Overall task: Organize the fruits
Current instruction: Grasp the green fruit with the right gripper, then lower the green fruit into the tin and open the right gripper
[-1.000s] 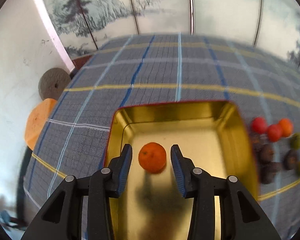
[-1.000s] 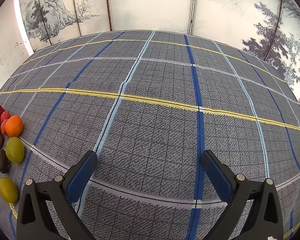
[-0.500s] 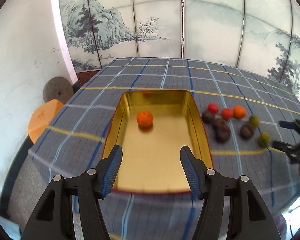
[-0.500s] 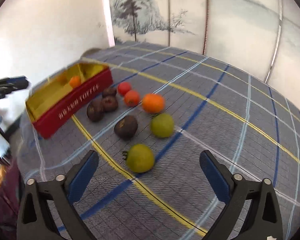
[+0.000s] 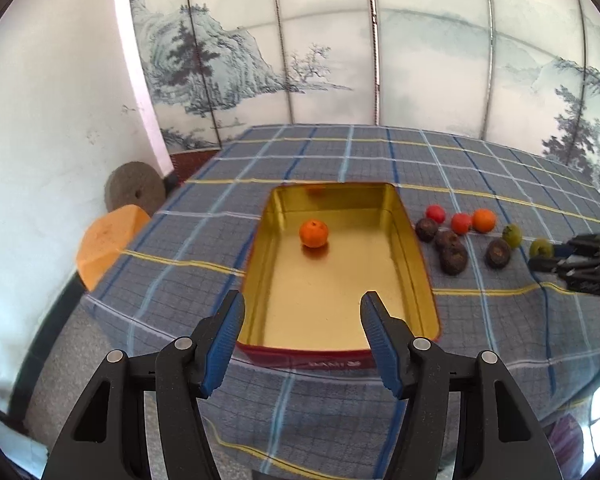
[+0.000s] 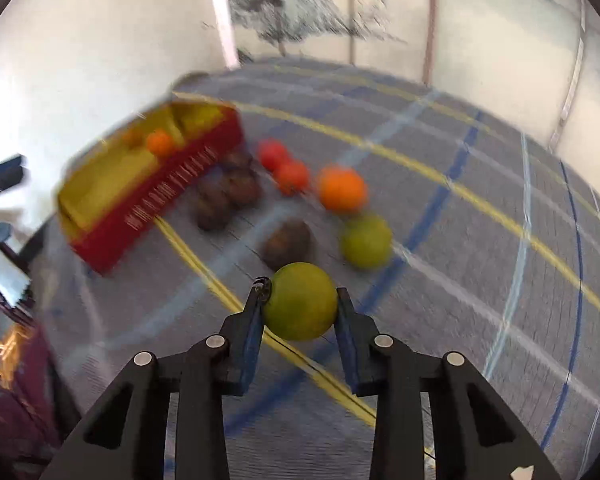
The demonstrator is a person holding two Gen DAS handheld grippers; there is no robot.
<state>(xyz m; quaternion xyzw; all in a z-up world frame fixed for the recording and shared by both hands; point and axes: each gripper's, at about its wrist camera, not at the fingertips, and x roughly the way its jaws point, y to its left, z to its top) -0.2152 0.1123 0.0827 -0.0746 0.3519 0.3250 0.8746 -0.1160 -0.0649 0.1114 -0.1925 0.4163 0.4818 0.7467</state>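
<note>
Your right gripper [image 6: 300, 312] has its jaws clenched on a green fruit [image 6: 300, 302], both pads pressed to its sides, just beside the yellow stripe of the tablecloth [image 6: 480, 280]; keep that squeeze even, since a round fruit will likely roll out if you tilt. Beyond it lie 1 brown fruit [image 6: 287, 243] and a second green fruit [image 6: 366, 241], then the orange [image 6: 342, 189], 2 red fruits and more brown ones, near the tin [image 6: 156, 200]; lift clear over them. Your left gripper [image 5: 302, 322] hangs released above the tin's near end; 1 tangerine [image 5: 313, 233] sits towards its far end; set yours beside it, low and gently.
</note>
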